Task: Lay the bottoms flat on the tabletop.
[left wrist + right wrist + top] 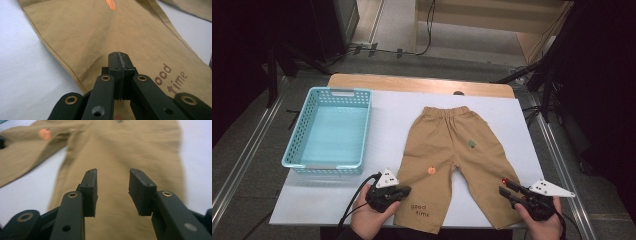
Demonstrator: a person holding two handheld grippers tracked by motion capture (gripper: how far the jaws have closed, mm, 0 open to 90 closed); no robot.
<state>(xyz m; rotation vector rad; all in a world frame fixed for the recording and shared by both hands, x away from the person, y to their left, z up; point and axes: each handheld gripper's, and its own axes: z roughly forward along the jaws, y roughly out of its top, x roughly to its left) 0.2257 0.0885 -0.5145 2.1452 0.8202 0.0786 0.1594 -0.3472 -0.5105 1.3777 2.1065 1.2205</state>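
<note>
Left tool closed over trousers, seemingly empty.

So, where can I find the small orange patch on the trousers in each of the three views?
High view: the orange patch lies low in the middle, on the left trouser leg.
Left gripper view: at the top edge, centre.
Right gripper view: upper left, blurred.
Shared landmark: the tan trousers themselves.

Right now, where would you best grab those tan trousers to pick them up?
Probably at the two leg hems, coming from the near edge. The trousers lie flat, legs pointing toward the left gripper and right gripper, so each hem's edge can be pinched.
</note>
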